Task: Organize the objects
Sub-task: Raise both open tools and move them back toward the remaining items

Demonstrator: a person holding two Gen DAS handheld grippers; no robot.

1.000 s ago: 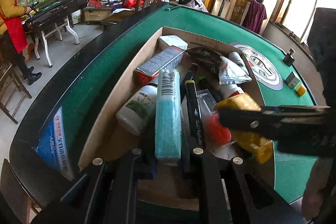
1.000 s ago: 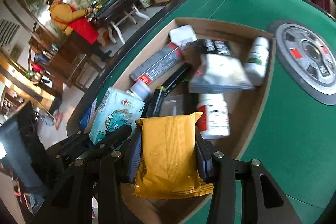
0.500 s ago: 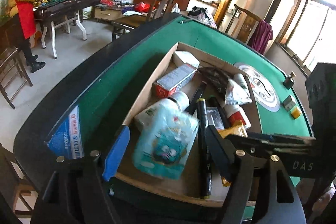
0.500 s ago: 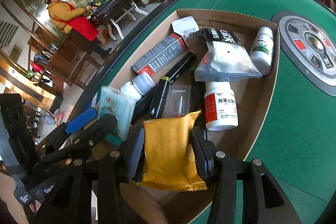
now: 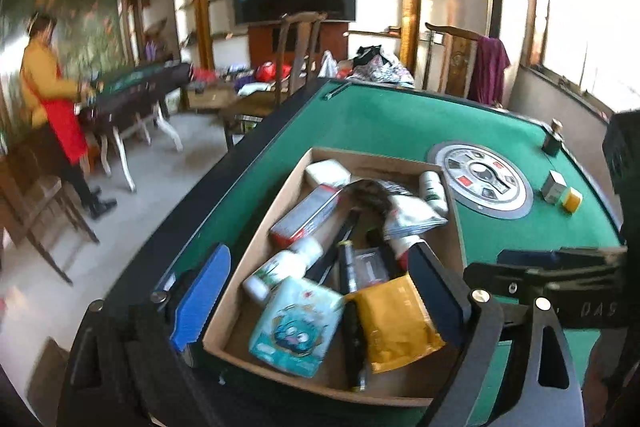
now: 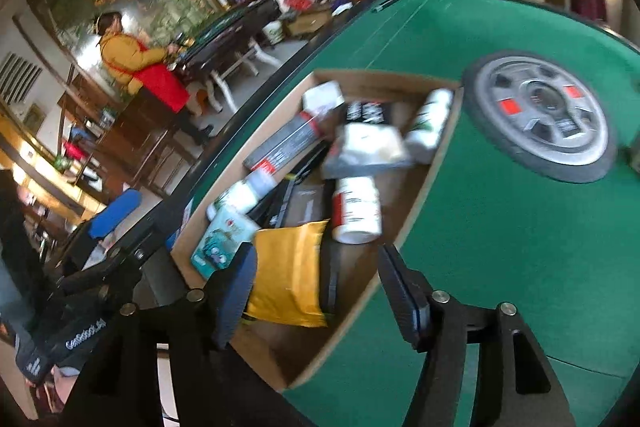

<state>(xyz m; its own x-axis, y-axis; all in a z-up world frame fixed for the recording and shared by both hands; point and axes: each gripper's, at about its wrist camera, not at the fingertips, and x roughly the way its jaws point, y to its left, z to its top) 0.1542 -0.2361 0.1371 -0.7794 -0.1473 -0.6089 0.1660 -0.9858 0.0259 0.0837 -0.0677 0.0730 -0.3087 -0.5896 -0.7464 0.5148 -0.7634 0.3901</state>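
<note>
Both grippers' fingers have just been opening, empty, above the cardboard box (image 5: 256, 239); yellow packet (image 6: 288, 275) lies lengthwise just below right gripper (image 6: 316, 291); left gripper (image 5: 320, 303) over tissue pack (image 5: 296, 327).

"GenRobot.AI" on the left tongs' body (image 6: 86, 337), other labels too blurred to read
</note>
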